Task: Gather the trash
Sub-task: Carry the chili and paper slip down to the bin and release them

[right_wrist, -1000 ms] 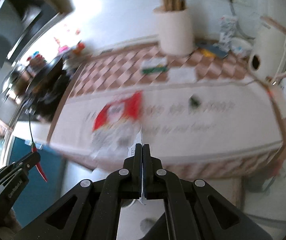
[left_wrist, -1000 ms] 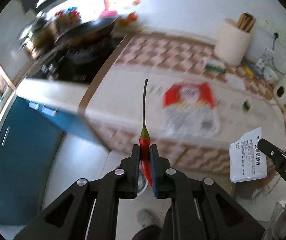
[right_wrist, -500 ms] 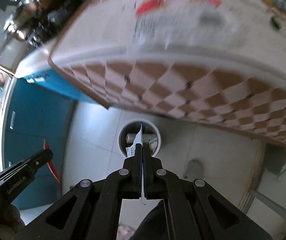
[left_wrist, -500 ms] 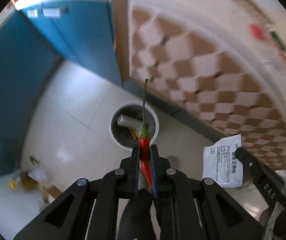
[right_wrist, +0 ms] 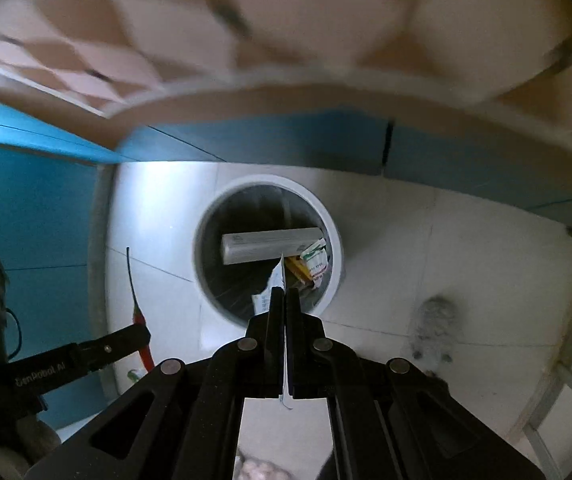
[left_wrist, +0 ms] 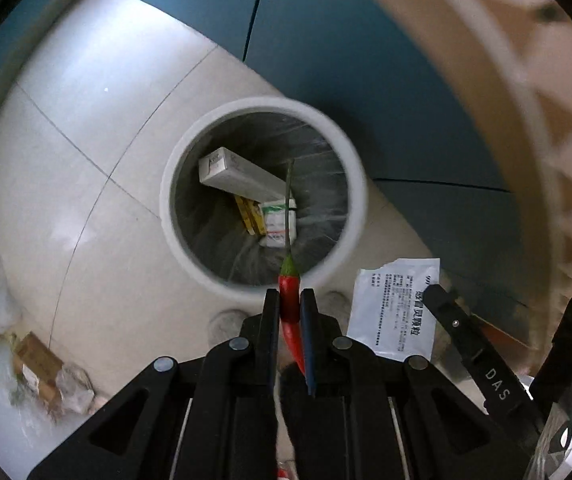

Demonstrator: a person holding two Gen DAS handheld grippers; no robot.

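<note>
The left tongs (left_wrist: 289, 308) are clenched on a small red chilli pepper with a long green stem (left_wrist: 289, 304), gripped across its body so the stem points forward, out over the mouth of the round white-rimmed rubbish bin (left_wrist: 190, 256). Held this way, the pepper should drop straight into the bin once let go. The right tongs (right_wrist: 285, 300) are pinched tight on a flat white printed paper sachet (right_wrist: 264, 300), caught by one edge so the sheet hangs thin between the fingers; seen from the left wrist it sits just beside the bin's near rim, not yet over the opening. My judgement is that both pieces of trash are being carried to the bin together and the release is the step at hand, the sachet needing a little more reach.

Inside the bin, which has a clear liner, lie a long grey-white carton (left_wrist: 234, 176), a yellow wrapper (left_wrist: 250, 216) and a small white-and-green packet (left_wrist: 278, 220).

The bin stands on a pale tiled floor (left_wrist: 86, 120) close to blue cabinet fronts (left_wrist: 325, 60), below the overhanging edge of a worktop with a tan-and-cream chequered pattern (right_wrist: 86, 56). Crumpled wrappers and a brown box (left_wrist: 38, 364) lie at the floor's left edge.
</note>
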